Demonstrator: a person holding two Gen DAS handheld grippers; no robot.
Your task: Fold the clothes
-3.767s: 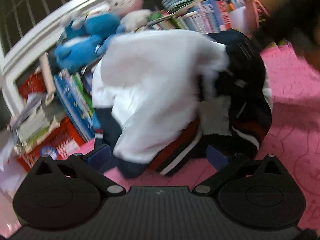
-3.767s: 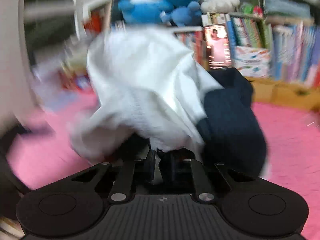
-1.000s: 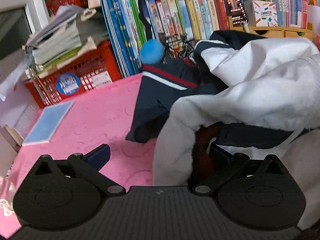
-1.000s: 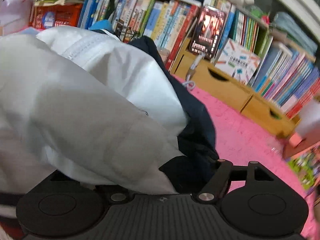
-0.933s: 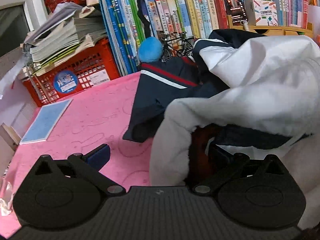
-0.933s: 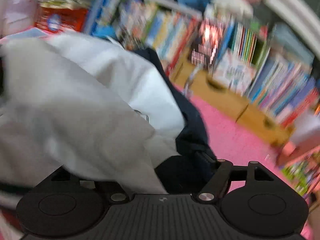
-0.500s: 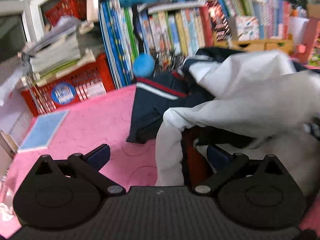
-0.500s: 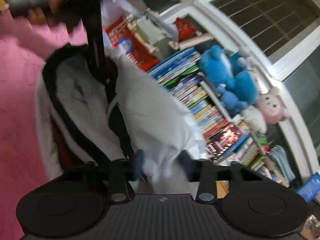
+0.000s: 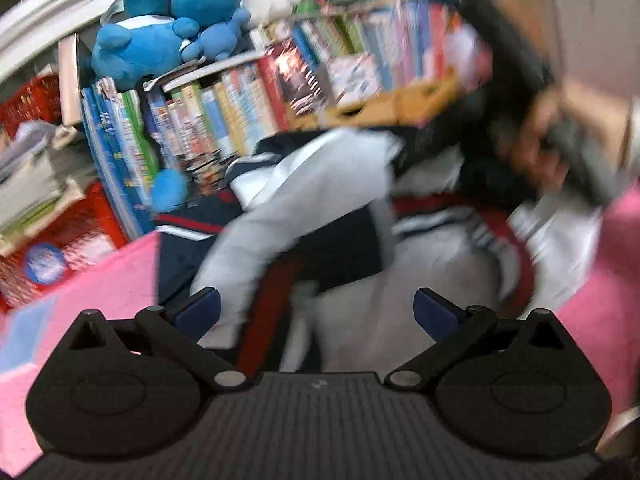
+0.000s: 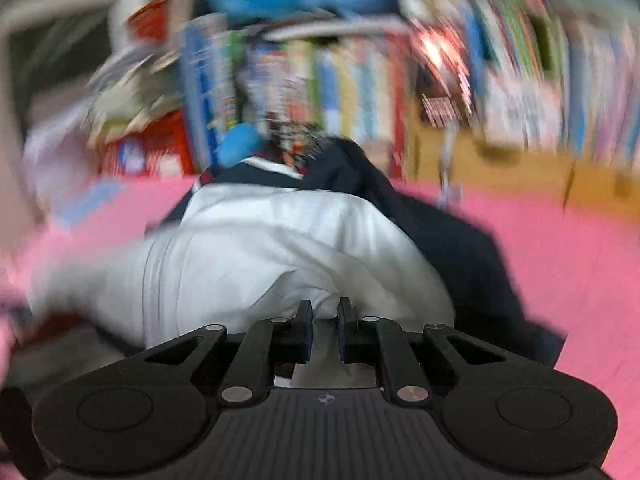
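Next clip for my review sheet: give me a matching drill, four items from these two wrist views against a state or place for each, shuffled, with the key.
Items
1. left gripper
2. right gripper
3. blue plush toys
4. red basket

States or places
A. on top of the books
B. jaws wide open
C. at table level, left of the books
D. pinched on the white and navy jacket

Pairs: 1-B, 2-D, 3-A, 4-C

We note the jacket: smooth white cloth lining, matt navy shell. Pink mat looks soft, matt. Right gripper: matt black plastic, ribbed base.
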